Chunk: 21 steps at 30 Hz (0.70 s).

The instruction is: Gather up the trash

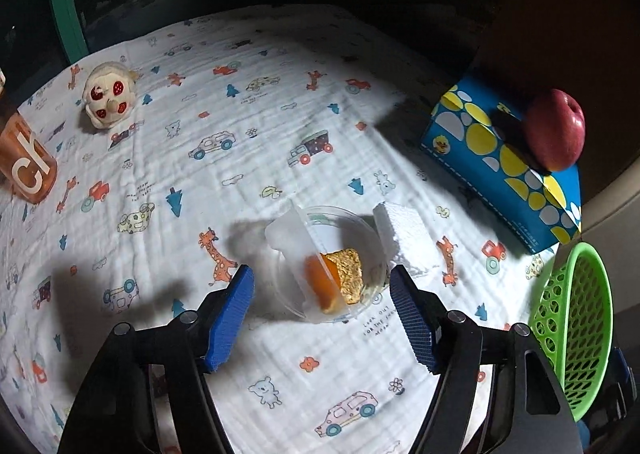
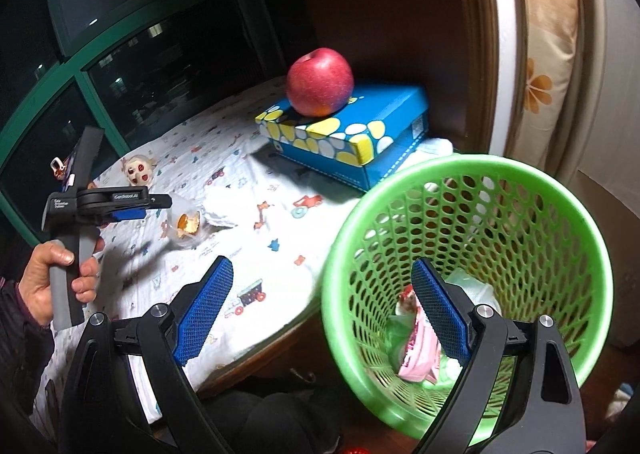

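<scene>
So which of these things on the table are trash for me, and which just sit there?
For the job:
- clear plastic cup with food scraps
- white foam block
- green basket, already holding wrappers

Lying about:
- apple
- blue box
- doll head
- orange bottle
</scene>
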Available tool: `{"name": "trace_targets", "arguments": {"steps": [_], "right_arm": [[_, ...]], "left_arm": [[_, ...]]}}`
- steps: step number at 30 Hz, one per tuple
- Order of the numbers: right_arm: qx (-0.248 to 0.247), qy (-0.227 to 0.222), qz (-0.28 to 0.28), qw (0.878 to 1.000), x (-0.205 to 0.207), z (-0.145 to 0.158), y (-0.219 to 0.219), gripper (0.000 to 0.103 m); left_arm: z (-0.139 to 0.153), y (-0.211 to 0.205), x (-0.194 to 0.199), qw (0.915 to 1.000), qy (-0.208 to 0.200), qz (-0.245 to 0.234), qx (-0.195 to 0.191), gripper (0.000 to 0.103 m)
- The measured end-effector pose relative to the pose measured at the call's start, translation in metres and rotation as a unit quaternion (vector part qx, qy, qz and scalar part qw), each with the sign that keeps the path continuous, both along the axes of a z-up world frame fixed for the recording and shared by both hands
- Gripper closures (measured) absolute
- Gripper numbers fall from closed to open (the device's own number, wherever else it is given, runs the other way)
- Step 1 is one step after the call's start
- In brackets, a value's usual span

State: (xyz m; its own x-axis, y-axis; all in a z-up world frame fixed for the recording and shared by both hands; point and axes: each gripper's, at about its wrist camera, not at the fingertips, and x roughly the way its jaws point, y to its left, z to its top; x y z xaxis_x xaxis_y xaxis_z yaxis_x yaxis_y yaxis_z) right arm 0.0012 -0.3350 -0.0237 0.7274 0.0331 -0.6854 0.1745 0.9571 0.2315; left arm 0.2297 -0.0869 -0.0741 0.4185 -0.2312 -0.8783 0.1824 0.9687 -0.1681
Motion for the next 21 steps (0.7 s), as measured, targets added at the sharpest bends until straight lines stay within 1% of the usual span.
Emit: {"name": "trace_targets", "arguments": {"steps": [3,7,11,13,14,15,16,18,21], "right_arm": [[0.003,0.003,0.006,1.0,0.006,-0.003,0.005,0.013],[0.005,0.008,0.01,1.0,0.012,-0.007,0.008,0.013],[0.007,0.013,0.011,1.0,0.016,-0.011,0.009,0.013],[0.009,0.015,0.011,1.0,0.018,-0.013,0.009,0.013],[0.009,0.016,0.011,1.0,0.018,-0.014,0.009,0.013],[0.01,0.017,0.011,1.0,0.019,-0.015,0.009,0.013],[0.01,0.018,0.011,1.0,0.019,-0.016,0.01,0.013],[0.01,0.019,0.012,1.0,0.02,-0.016,0.01,0.013],[0.012,0.019,0.014,1.0,0.022,-0.017,0.012,0.013]], "left_arm": [[-0.011,0.002,0.009,0.9998,0.016,0.007,-0.011,0.041],[-0.023,0.013,0.02,0.9983,0.038,0.024,-0.038,0.043],[-0.033,0.015,0.025,0.9959,0.055,0.027,-0.066,0.052],[-0.036,0.015,0.028,0.9946,0.06,0.027,-0.08,0.059],[-0.038,0.014,0.028,0.9944,0.061,0.025,-0.083,0.065],[-0.038,0.013,0.028,0.9944,0.06,0.023,-0.084,0.071],[-0.038,0.011,0.028,0.9951,0.055,0.021,-0.08,0.072],[-0.035,0.009,0.026,0.9963,0.045,0.017,-0.071,0.08],[-0.027,0.003,0.022,0.9989,0.02,0.005,-0.042,0.083]]}}
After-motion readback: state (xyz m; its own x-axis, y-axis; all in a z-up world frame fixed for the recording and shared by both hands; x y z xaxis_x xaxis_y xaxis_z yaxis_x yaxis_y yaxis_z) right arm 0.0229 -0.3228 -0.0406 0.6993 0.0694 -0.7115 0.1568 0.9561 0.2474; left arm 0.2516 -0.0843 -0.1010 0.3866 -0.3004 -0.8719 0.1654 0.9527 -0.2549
